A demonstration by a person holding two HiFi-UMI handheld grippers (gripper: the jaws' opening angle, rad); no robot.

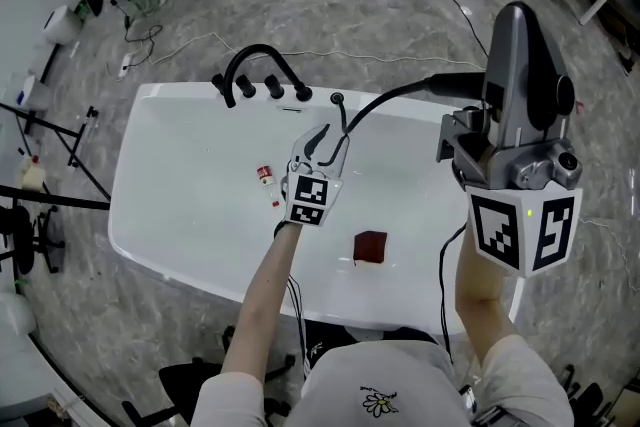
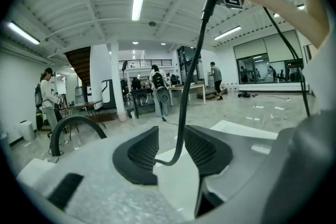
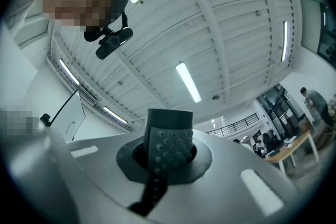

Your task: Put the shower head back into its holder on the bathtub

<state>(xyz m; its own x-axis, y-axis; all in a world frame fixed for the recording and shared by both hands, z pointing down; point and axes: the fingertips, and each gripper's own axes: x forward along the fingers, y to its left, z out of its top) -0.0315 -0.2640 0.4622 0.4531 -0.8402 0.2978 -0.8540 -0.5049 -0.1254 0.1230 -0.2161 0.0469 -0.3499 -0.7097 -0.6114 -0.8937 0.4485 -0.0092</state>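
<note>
Two claws work. Head view: the right claw (image 1: 488, 83) grips the dark shower head (image 1: 450, 83) high beside the white bathtub (image 1: 180, 215), ready to carry it back. Left gripper view: the left claw (image 2: 169, 144) stands half wide, thin black hose (image 2: 181, 123) loose inside, probably guiding it. Right gripper view: dotted pads (image 3: 169, 152) squeezed together.

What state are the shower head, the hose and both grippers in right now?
Shower head: held up high in the right gripper.
Hose: slack, looping between the jaws of the left gripper.
Left gripper: open, hose between its jaws.
Right gripper: shut on the shower head.
</note>
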